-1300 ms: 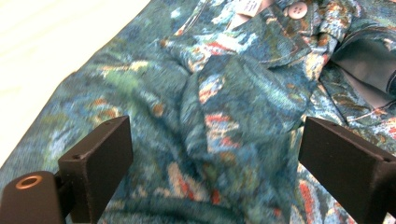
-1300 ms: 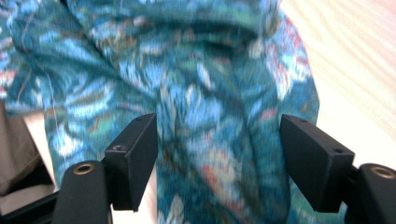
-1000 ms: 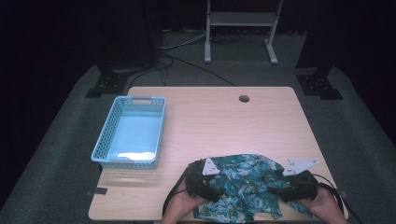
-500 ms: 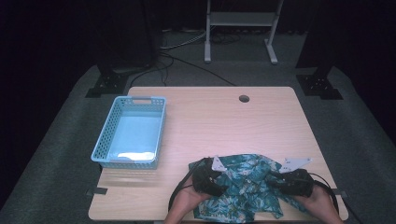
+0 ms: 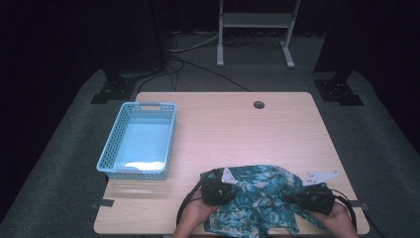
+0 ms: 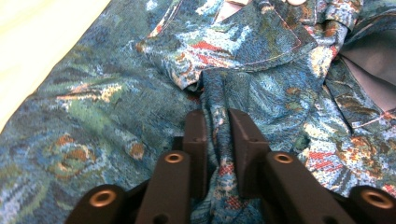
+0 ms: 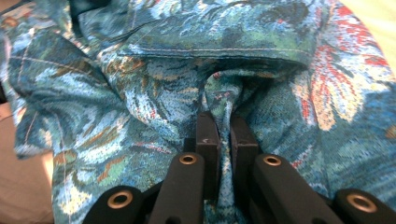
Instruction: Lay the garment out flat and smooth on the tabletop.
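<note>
At the table's left sits a blue basket [image 5: 137, 141], well apart from our work. Our left gripper [image 5: 225, 191] has just been closing and now pinches a fold of the patterned shirt [image 5: 262, 198] crumpled at the table's [image 5: 237, 124] near edge. Our right gripper [image 5: 292, 198] has closed too, clamped on another fold.

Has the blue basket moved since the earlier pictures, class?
No. In the high view the blue basket sits at the same spot on the left side of the table, level with the same stretch of its left edge as before.
</note>
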Demonstrator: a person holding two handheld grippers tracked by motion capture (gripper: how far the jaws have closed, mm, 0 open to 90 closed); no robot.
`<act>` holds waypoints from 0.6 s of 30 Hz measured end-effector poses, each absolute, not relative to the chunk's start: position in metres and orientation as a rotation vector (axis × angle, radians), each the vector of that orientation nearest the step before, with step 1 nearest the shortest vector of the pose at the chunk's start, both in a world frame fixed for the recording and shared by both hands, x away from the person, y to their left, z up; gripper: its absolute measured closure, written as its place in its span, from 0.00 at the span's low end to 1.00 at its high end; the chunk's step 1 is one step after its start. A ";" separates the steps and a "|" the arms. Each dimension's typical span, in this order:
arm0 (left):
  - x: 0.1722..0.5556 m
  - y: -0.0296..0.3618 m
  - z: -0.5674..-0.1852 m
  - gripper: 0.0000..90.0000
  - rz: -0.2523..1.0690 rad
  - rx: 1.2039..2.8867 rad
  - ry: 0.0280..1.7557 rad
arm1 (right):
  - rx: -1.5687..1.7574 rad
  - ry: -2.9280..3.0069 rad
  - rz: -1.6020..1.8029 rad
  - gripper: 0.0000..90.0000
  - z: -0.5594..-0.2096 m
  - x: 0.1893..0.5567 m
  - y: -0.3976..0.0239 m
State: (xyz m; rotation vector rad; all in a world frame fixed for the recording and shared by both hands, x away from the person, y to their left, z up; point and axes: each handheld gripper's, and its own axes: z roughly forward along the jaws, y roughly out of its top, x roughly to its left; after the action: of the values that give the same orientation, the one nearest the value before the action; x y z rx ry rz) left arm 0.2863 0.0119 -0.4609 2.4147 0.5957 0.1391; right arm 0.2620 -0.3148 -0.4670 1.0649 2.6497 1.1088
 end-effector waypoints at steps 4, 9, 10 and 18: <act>0.282 0.021 -0.458 0.94 0.096 2.432 0.573 | 1.040 2.671 1.129 0.96 -0.467 0.256 -0.308; 0.277 0.037 -0.452 0.97 0.067 2.419 0.585 | 0.996 2.710 1.181 0.96 -0.463 0.246 -0.300; 0.275 0.039 -0.450 0.97 0.071 2.416 0.581 | 0.998 2.714 1.204 0.96 -0.461 0.245 -0.299; 0.268 0.053 -0.434 0.97 0.073 2.349 0.567 | 0.979 2.694 1.292 0.96 -0.447 0.242 -0.298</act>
State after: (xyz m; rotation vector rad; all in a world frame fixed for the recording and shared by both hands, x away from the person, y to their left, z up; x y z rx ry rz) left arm 0.2683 0.0534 -0.4339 2.3491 0.5669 0.0726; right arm 0.2417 -0.2978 -0.4473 0.9788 2.6940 1.2916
